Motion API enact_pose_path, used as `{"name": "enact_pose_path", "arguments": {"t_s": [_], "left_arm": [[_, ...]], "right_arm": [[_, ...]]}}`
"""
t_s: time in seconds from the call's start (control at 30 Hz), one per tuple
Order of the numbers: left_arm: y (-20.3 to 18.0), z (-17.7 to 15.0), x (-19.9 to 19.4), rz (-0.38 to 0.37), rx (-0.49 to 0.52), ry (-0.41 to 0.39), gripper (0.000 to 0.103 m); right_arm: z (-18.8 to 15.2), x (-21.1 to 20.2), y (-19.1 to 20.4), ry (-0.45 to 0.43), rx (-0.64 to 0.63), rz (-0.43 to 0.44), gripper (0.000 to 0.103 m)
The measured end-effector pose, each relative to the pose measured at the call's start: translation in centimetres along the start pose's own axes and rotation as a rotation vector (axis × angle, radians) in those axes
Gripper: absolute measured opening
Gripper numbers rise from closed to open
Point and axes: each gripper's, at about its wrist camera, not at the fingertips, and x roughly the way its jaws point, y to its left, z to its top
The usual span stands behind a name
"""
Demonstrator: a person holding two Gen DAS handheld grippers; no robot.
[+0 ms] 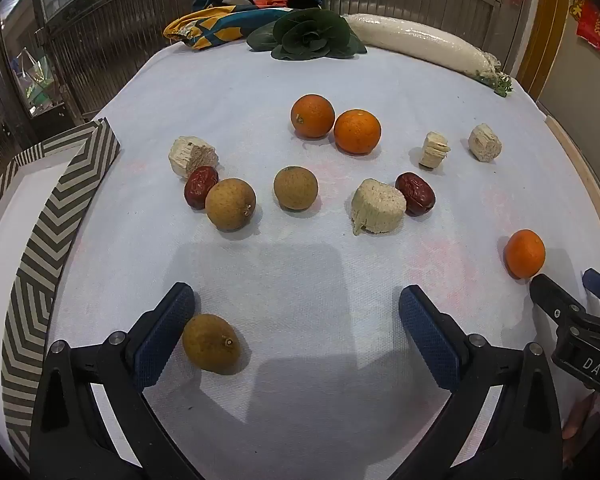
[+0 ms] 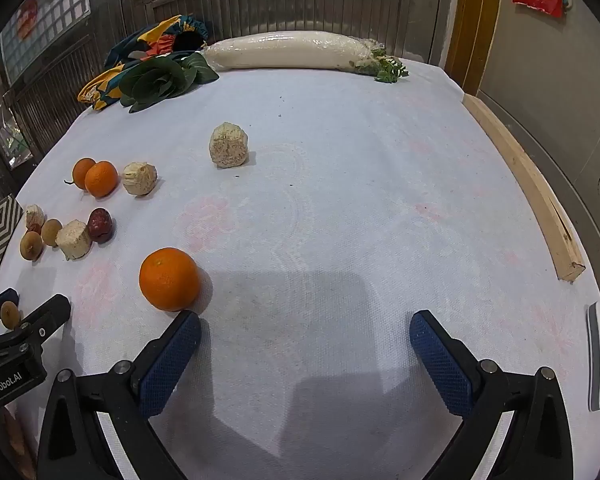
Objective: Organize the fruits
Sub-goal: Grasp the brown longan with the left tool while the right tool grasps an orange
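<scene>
Standing wide open, left claw [image 1: 296, 312] has a longan [image 1: 211, 343] beside its left finger; right claw [image 2: 305, 340], equally open, sits just behind an orange [image 2: 169, 278] on the table [image 2: 340, 184].

The left gripper [image 1: 296, 306] and the right gripper [image 2: 305, 332] both tilt steeply downward, jaws spread fully wide, nothing pressed between their blue pads, side by side.
</scene>
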Motion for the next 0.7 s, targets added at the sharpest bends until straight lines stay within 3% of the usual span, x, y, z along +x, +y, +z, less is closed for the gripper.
{"name": "enact_pose_path", "arguments": {"t_s": [0.13,0.3,0.43,0.7], "left_arm": [[0.2,-0.1,-0.3,-0.033,0.028,0.013,0.100],[1.2,-0.2,-3.6,-0.046,0.030,-0.086,0.099],[1.9,-0.5,-6.6,-0.057,0.043,-0.158,0.099],[2.6,-1.4,-7.6,-0.088,0.051,-0.140,0.099]], "right_arm": [[0.0,-0.1,0.2,0.001,-0.008,0.012,0.103],[-0.1,-2.4,-0.5,-0.073,0.060,0.171,0.103],[-1.0,-5.1,1.0,-0.163,0.003,0.143,0.103],[-1.2,-7.8,2.3,-0.213,-0.024,0.145,0.103]]}}
